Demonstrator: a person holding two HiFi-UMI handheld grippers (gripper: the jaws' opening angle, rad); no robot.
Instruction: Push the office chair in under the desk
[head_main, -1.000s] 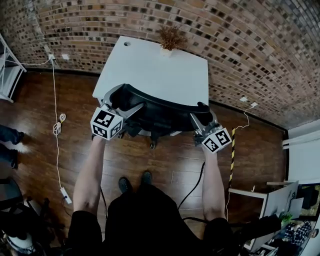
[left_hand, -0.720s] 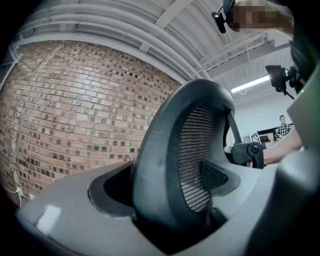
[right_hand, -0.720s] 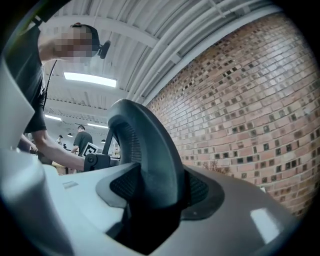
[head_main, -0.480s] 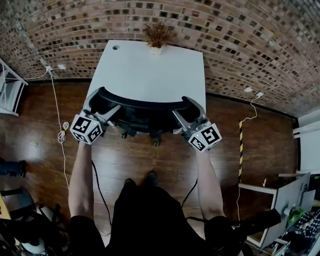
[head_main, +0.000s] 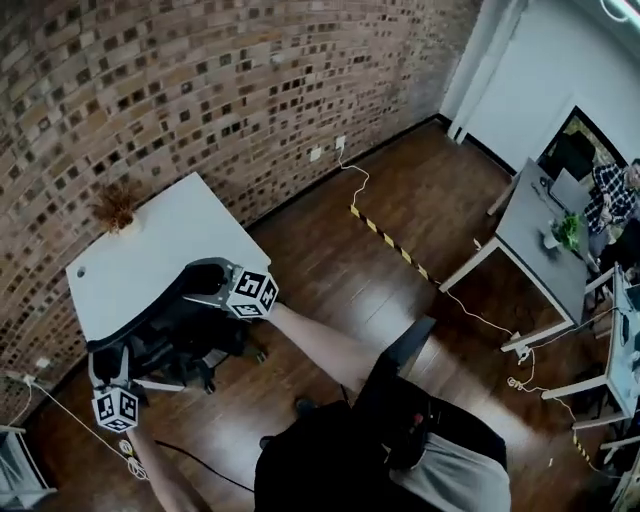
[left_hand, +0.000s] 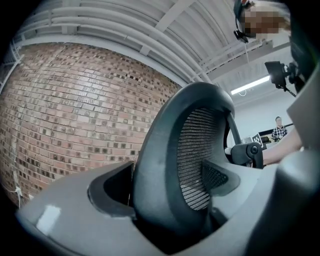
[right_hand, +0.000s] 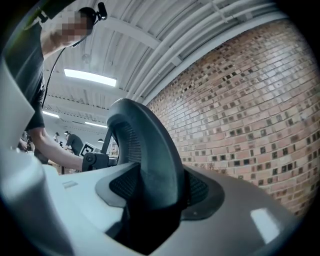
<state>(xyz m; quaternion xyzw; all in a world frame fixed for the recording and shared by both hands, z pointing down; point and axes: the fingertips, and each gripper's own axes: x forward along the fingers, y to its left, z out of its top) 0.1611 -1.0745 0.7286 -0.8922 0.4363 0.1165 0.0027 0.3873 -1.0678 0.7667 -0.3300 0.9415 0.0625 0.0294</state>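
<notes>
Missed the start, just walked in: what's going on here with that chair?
A person holds a gripper in each hand. The left gripper and right gripper each clamp a side edge of the black office chair at its backrest. The chair stands right against the white desk by the brick wall, seat apparently tucked under it.

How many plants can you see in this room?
2: a dried brown plant on the white desk by the brick wall, and a small green plant on the grey desk at the right. Others may be hidden.
</notes>
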